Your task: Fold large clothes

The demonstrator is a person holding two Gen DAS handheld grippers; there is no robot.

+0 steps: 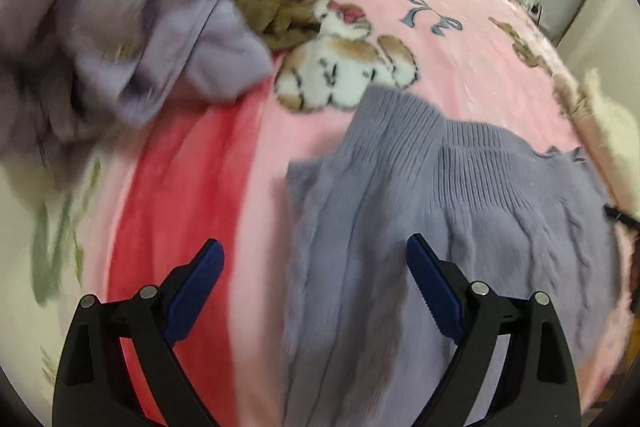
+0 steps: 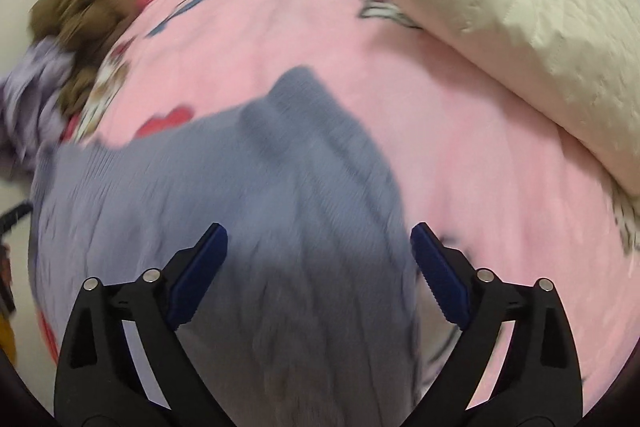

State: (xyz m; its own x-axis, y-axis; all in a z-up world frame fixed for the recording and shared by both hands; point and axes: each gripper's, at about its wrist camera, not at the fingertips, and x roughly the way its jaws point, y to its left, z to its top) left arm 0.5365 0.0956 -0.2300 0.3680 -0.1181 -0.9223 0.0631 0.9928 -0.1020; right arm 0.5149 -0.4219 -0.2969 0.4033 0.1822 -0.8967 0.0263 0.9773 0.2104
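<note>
Left wrist view: left gripper (image 1: 316, 263) gapes wide w/ nothing held, its left pad over bare pink blanket (image 1: 460, 75) and its right pad over the grey-lilac knit sweater (image 1: 400, 207), so straddle that near side edge and pinch both layers before lifting. Right gripper (image 2: 319, 247), also wide and empty, hangs over the sweater's opposite edge; blur hides contact, probably none. Farther off: lilac and brown clothes pile (image 1: 160, 27), cream quilt (image 2: 520, 27).

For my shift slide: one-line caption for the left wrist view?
Open left gripper above a grey-purple knit sweater on a pink blanket.
</note>
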